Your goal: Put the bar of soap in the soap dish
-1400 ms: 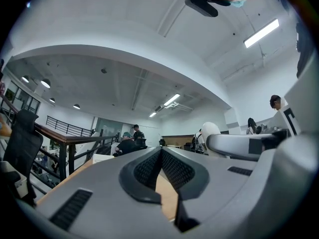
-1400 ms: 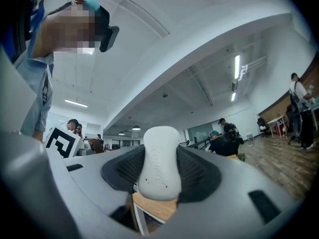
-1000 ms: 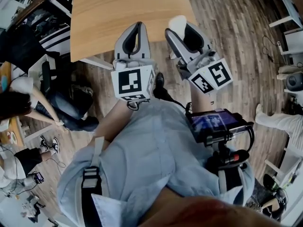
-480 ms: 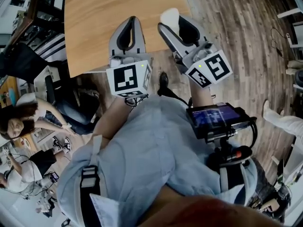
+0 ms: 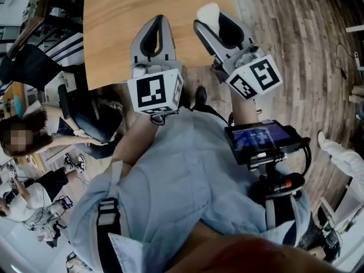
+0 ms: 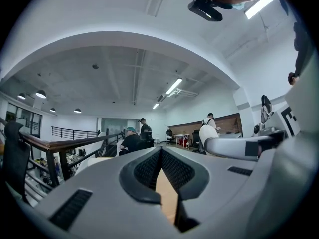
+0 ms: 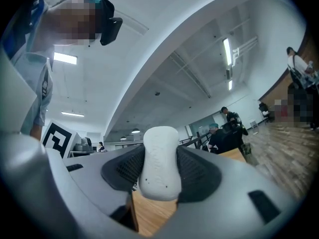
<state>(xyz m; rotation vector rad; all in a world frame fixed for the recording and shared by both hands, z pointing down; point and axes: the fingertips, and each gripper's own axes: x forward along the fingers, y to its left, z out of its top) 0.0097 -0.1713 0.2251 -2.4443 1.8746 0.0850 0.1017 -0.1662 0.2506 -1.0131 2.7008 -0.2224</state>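
Soap bar (image 5: 208, 13), white and rounded, sticks out at the tip of the right hand-held gripper (image 5: 212, 24) in the head view, above the edge of the pale wooden tabletop (image 5: 114, 27). The left hand-held gripper (image 5: 156, 23) hovers just beside it over the same board. The left gripper view shows grey jaws with black ribbed pads meeting at their tips, nothing between them. The right gripper view shows the jaws pinching the soap upright, its matte surface smooth with a few dark specks.
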